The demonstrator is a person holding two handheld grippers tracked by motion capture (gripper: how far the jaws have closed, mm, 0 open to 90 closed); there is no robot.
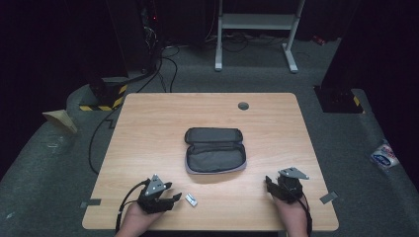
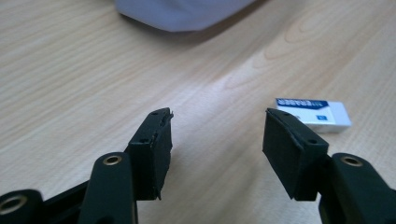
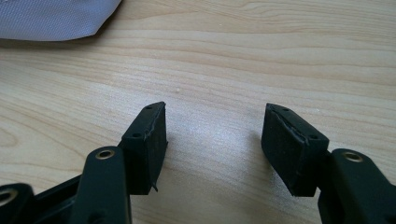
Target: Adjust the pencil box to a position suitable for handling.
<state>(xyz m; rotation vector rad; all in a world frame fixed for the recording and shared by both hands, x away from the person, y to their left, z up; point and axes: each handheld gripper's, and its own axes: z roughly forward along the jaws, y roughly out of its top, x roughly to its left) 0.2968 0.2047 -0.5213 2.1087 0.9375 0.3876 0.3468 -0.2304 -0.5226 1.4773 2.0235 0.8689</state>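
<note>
Both hands rest low at the worktop's (image 1: 148,123) near edge: left tongs (image 1: 174,198) at 7 o'clock, right tongs (image 1: 269,183) at 5 o'clock. Both sets stand open, gripping nothing. The eraser (image 1: 191,199) lies just beside the left tongs, at 6 o'clock from the open pouch (image 1: 215,150).

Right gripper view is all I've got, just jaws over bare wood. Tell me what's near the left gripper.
Observer: A small white eraser with a blue label lies just beyond the left gripper, off its right-hand jaw.
Operator: Report whether it's gripped.
Observer: No, the jaws stand open with only table between them.
Operator: Say what that grey cloth is.
Observer: An open pencil case, lying mid-table with nothing visible inside.
</note>
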